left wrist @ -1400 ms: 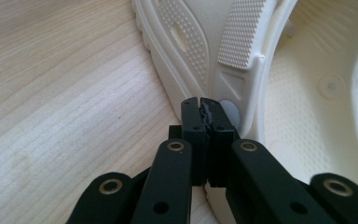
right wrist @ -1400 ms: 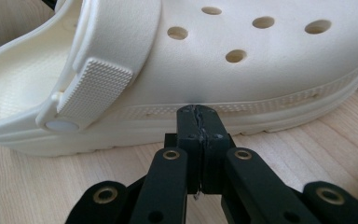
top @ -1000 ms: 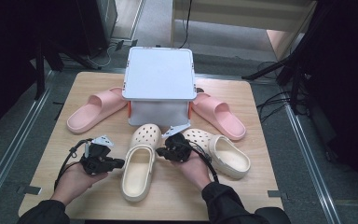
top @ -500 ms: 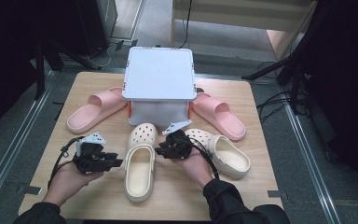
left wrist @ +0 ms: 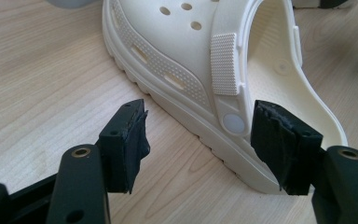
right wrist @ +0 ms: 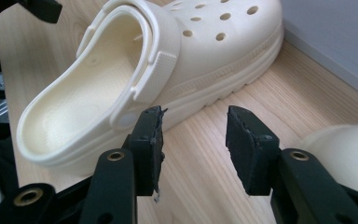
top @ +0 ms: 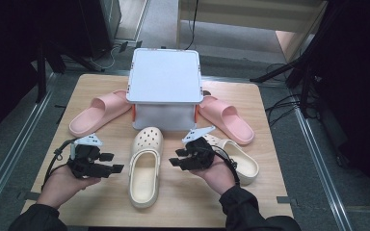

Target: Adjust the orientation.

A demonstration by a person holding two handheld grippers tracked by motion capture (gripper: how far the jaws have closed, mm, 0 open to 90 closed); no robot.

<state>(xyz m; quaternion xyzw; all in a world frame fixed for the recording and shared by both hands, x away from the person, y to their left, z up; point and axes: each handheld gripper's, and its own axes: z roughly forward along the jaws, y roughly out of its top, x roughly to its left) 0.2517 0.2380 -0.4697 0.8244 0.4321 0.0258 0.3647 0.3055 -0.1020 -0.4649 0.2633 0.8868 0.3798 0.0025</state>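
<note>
Pale wood counter [top: 111, 202] stands on a grey floor, w/ dark stands and cables around it and a light wooden bench at the back. At the far middle of the counter sits a white lidded box [top: 164, 82]. One pink slide [top: 99, 113] lies at its left, another pink slide [top: 224, 118] at its right. In front of the box, toe near the box wall, lies the middle cream clog [top: 144, 168], heel toward me. A second cream clog [top: 238, 159] lies to the right, partly hidden behind my right hand.

Nothing stands between my tongs and the middle clog; it lies between my two hands, apart from both. My left tongs [top: 117, 162] are held low over the counter, pointing right at the clog's side near the strap rivet. Jaws have just been opening, now spread, nothing between the pads; in the left gripper view the clog edge is just beyond the tips. My right tongs [top: 175, 159] point left at the other side of the same clog, palm up under the body. Jaws also just opened, spread, pinching nothing.
</note>
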